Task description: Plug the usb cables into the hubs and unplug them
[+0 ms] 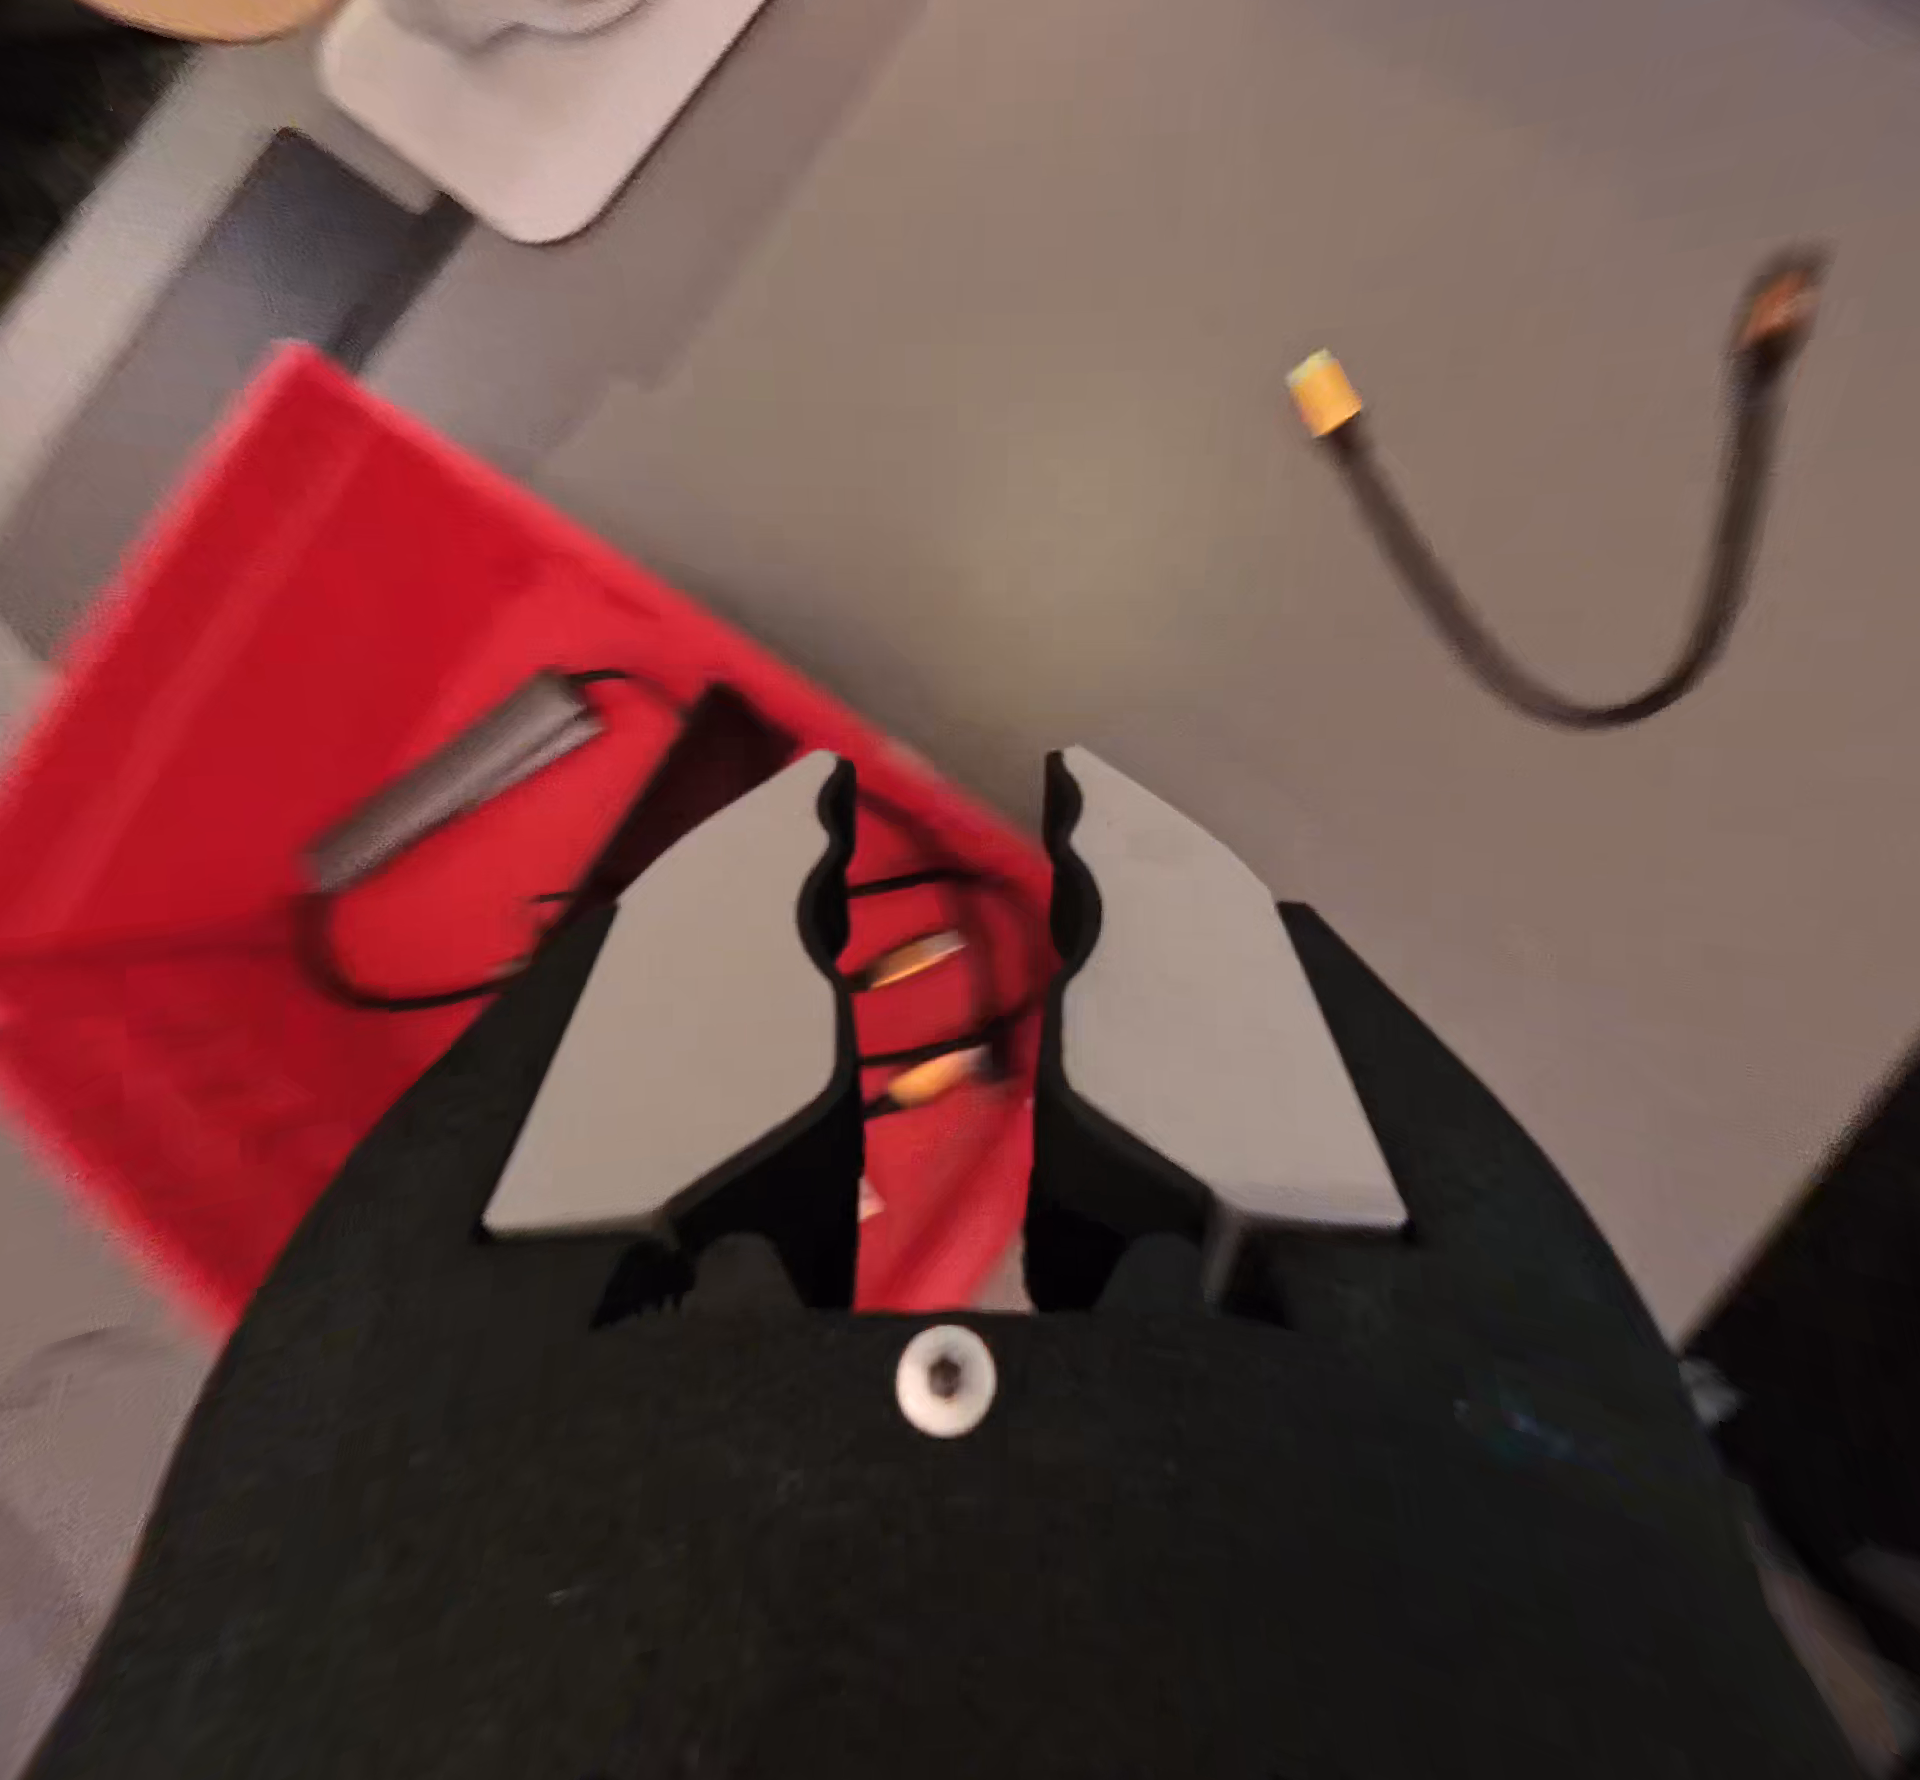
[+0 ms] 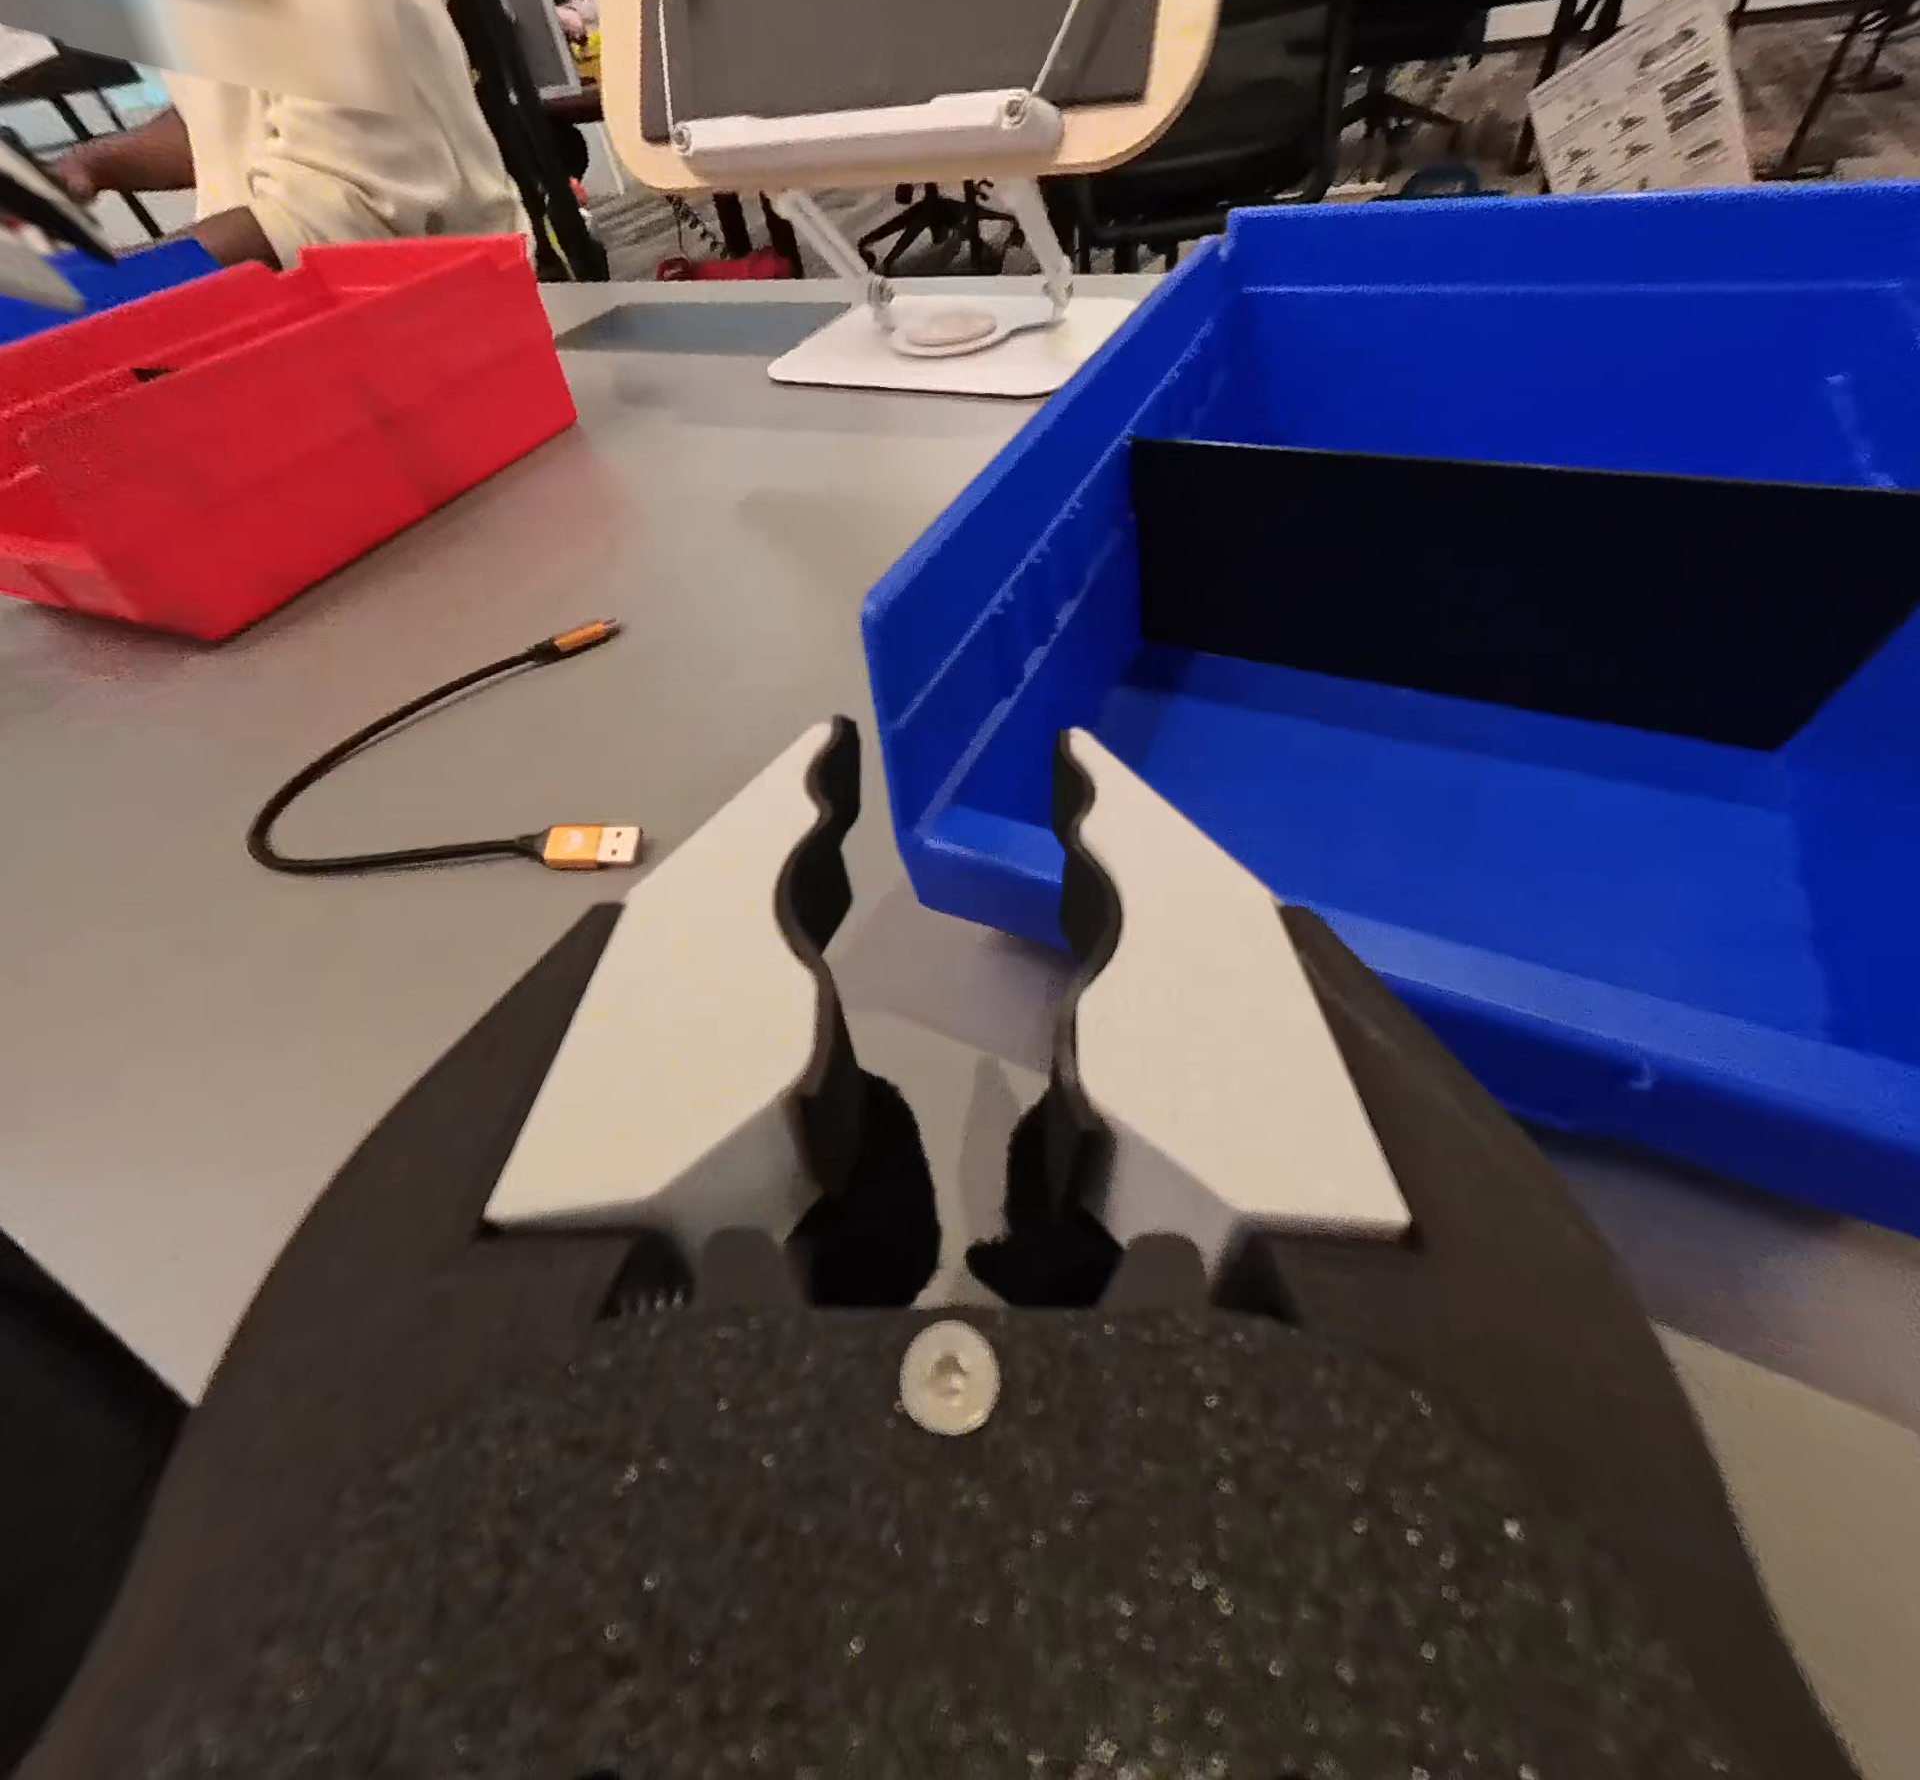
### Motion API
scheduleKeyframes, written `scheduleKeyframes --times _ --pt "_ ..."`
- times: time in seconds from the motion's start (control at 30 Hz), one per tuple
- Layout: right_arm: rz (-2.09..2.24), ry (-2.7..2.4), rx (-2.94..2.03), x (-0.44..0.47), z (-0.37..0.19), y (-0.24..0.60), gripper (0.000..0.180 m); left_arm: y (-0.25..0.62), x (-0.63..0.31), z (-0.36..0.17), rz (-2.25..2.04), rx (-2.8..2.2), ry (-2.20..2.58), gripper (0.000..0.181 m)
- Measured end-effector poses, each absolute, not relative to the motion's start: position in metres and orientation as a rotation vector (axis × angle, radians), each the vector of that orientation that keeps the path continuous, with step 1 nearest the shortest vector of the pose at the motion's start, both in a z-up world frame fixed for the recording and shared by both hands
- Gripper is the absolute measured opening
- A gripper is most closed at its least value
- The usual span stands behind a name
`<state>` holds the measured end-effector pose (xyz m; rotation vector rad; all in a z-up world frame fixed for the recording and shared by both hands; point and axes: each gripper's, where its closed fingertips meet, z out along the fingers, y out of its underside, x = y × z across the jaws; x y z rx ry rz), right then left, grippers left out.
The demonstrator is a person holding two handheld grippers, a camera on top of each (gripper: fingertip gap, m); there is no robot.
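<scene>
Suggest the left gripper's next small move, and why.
Probably lower the open left gripper into the red bin toward the grey hub. It is empty above the bin, where the hub lies among black cables; one cable lies unplugged on the table.

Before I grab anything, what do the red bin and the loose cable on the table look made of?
Red bin: looks like moulded plastic, matte, finely textured walls. Loose cable: thin black flexible jacket, probably rubber or braid; orange connector shells with a dull sheen, likely metal, with bare silver plug tips.

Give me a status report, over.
Both grippers, left and right, open, empty. Left above red bin holding hub. One cable loose on table. Nothing blocking.
</scene>
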<state>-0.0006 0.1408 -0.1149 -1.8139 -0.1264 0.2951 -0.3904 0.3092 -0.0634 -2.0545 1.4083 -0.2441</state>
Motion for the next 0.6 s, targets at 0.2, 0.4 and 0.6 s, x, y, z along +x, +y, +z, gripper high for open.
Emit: scheduleKeyframes --times 0.2,0.4,0.6 --pt "0.619 -0.169 -1.755 -0.027 -0.106 0.142 0.035 0.416 -0.424 -0.072 -0.134 -1.994 1.749 0.026" --pt "0.62 -0.261 -1.73 -0.033 -0.104 0.138 0.035 0.468 -0.452 -0.167 0.033 -2.329 1.993 0.037" --pt "0.725 -0.234 -1.688 -0.041 -0.101 0.133 0.035 0.489 -0.437 -0.175 0.153 -2.009 2.108 0.044"
